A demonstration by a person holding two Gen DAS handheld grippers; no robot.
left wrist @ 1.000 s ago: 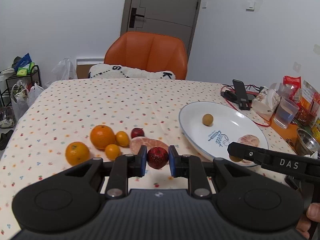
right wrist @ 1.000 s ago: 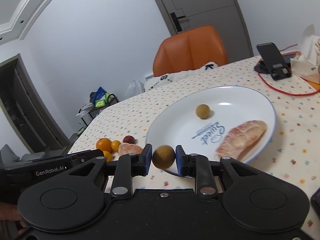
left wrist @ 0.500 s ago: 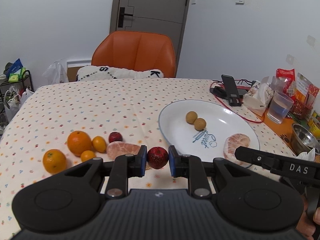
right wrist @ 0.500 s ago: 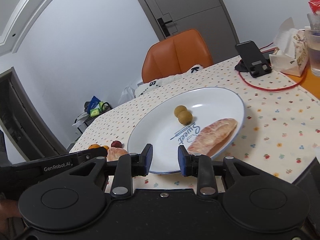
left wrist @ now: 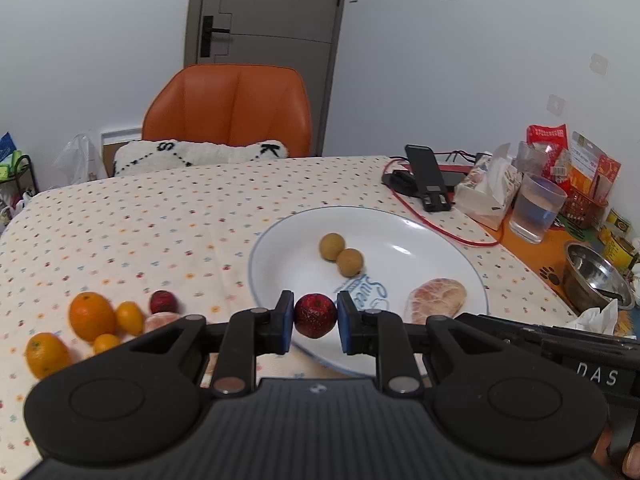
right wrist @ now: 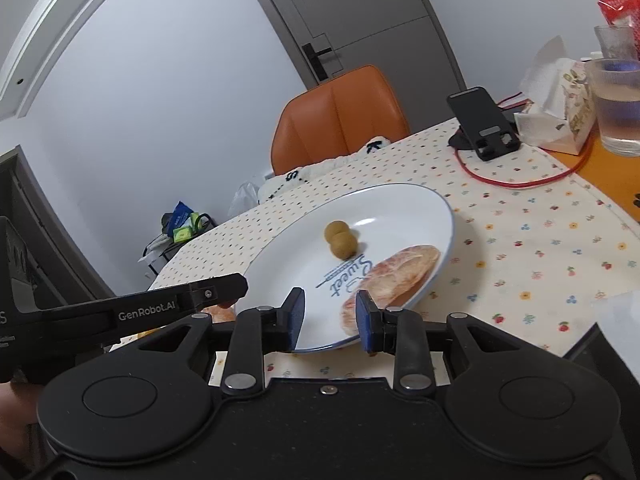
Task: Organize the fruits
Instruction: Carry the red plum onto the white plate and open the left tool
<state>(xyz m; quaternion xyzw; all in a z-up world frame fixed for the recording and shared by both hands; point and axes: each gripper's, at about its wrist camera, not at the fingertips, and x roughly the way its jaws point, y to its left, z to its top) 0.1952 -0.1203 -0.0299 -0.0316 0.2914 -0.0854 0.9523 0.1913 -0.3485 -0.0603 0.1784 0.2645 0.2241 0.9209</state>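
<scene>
White walls, a grey door (left wrist: 268,8) and an orange chair (left wrist: 228,108) stand behind the surface (left wrist: 140,224), which is covered in a dotted cloth.

At 2 o'clock from the left camera lies the plate (left wrist: 400,232). It holds two longans (left wrist: 341,254) touching each other near its middle and a peeled pomelo piece (left wrist: 436,298) at its 5 o'clock side. At 9 o'clock on the cloth, well apart from the plate, sit the oranges (left wrist: 91,315), small kumquats (left wrist: 129,317), another red fruit (left wrist: 163,302) and a second pomelo piece partly hidden by the tool.

The left gripper (left wrist: 315,316) has its fingers pinching a red fruit (left wrist: 315,315) over the plate's near rim, at its 7 o'clock. The right gripper (right wrist: 330,318) hangs by the plate's near edge with its fingers spread and nothing between them.

Judging by this, the red fruit goes onto the plate next. The risks:
- released this close to the rim, the round fruit could roll off onto the cloth;
- dropped from height, it may knock the longans apart or bounce;
- the two tools sit close, so a sideways move could bump them together.
</scene>
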